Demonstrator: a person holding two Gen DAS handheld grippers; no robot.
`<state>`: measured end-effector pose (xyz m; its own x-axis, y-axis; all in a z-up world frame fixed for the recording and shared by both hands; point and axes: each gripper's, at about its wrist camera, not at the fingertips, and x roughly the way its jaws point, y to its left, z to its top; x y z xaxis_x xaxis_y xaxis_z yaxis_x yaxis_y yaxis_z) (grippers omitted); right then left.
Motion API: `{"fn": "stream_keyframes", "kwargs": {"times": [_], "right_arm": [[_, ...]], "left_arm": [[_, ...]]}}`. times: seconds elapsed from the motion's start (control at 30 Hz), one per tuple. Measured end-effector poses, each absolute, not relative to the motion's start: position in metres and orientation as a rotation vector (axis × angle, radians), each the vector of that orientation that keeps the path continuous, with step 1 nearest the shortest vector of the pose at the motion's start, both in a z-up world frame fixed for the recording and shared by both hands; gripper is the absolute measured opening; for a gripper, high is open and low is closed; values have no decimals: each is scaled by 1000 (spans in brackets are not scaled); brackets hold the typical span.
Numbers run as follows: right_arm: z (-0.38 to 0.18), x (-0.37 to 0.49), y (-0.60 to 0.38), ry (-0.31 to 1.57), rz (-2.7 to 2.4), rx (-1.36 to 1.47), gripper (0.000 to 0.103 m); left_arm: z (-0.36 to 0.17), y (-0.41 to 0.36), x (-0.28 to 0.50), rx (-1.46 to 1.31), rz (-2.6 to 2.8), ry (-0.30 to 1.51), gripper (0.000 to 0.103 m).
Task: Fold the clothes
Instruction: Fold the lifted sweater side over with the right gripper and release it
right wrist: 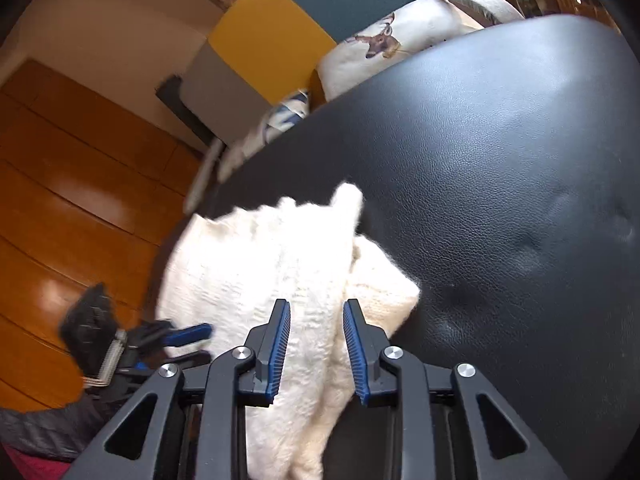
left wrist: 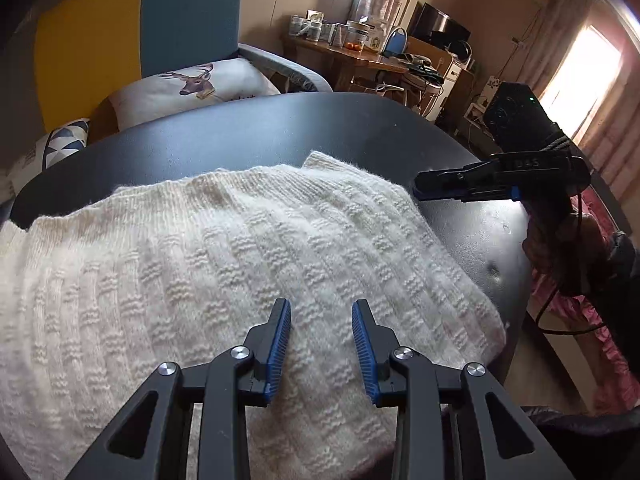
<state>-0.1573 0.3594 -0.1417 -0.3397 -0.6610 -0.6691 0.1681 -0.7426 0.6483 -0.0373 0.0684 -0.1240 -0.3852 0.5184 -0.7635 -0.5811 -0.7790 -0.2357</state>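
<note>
A cream knitted sweater (left wrist: 240,240) lies folded on a black leather-look table (left wrist: 320,128). My left gripper (left wrist: 320,312) hovers over its near right part, fingers apart, nothing between them. My right gripper (left wrist: 418,191) is seen side-on at the sweater's far right edge, over bare table, with no cloth in it. In the right wrist view the right gripper (right wrist: 316,312) stands open. The sweater (right wrist: 260,260) shows through the gap behind its fingers, with one corner toward the bare table (right wrist: 500,160). The left gripper (right wrist: 204,340) appears blurred at the sweater's left side.
A yellow and blue armchair (left wrist: 140,32) with a deer-print cushion (left wrist: 192,84) stands behind the table. A wooden desk (left wrist: 352,52) with jars is further back. Wooden floor (right wrist: 80,180) lies past the table's left edge. A person's dark sleeve (left wrist: 620,264) holds the right gripper.
</note>
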Motion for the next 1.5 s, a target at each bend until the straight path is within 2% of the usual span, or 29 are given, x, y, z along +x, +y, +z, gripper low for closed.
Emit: {"fn": "stream_keyframes", "kwargs": {"times": [0.1, 0.13, 0.17, 0.2, 0.27, 0.33, 0.43, 0.6, 0.73, 0.8, 0.93, 1.07, 1.2, 1.27, 1.5], "right_arm": [[-150, -164, 346, -629, -2113, 1426, 28], [-150, -165, 342, -620, -2120, 1416, 22], [-147, -160, 332, -572, -2145, 1392, 9], [-142, -150, 313, -499, -2166, 1377, 7], [-128, -128, 280, -294, -2215, 1337, 6], [-124, -109, 251, 93, -2330, 1343, 6], [-157, -111, 253, 331, -2378, 1492, 6], [-157, -116, 278, 89, -2459, 1490, 5], [-153, -117, 290, -85, -2452, 1482, 15], [-145, -117, 289, -101, -2463, 1482, 19], [-107, -93, 277, -32, -2591, 1274, 23], [-85, -79, 242, -158, -2455, 1164, 24], [-102, -75, 185, -211, -2292, 1193, 24], [-111, -76, 160, -163, -2274, 1227, 24], [-132, -85, 117, -62, -2261, 1339, 24]], "left_arm": [[-131, 66, -38, -1185, 2164, 70, 34], [-133, 66, -39, -1193, 2160, 62, 34], [-136, 67, -39, -1206, 2158, 59, 34], [-137, 68, -39, -1210, 2156, 48, 36], [-139, 70, -35, -1208, 2159, 28, 42], [-144, 71, -31, -1218, 2156, -11, 50], [-147, 79, -27, -1224, 2155, -35, 50], [-151, 86, -22, -1233, 2175, -99, 52], [-145, 75, -24, -1228, 2173, -208, 54], [-139, 67, -23, -1219, 2177, -261, 54], [-108, 10, -8, -1113, 2279, -305, 54], [-86, -86, 5, -1040, 2456, -334, 54], [-100, -178, 2, -1129, 2571, -292, 57], [-111, -213, 1, -1175, 2569, -306, 57], [-140, -225, -19, -1184, 2369, -419, 56]]}}
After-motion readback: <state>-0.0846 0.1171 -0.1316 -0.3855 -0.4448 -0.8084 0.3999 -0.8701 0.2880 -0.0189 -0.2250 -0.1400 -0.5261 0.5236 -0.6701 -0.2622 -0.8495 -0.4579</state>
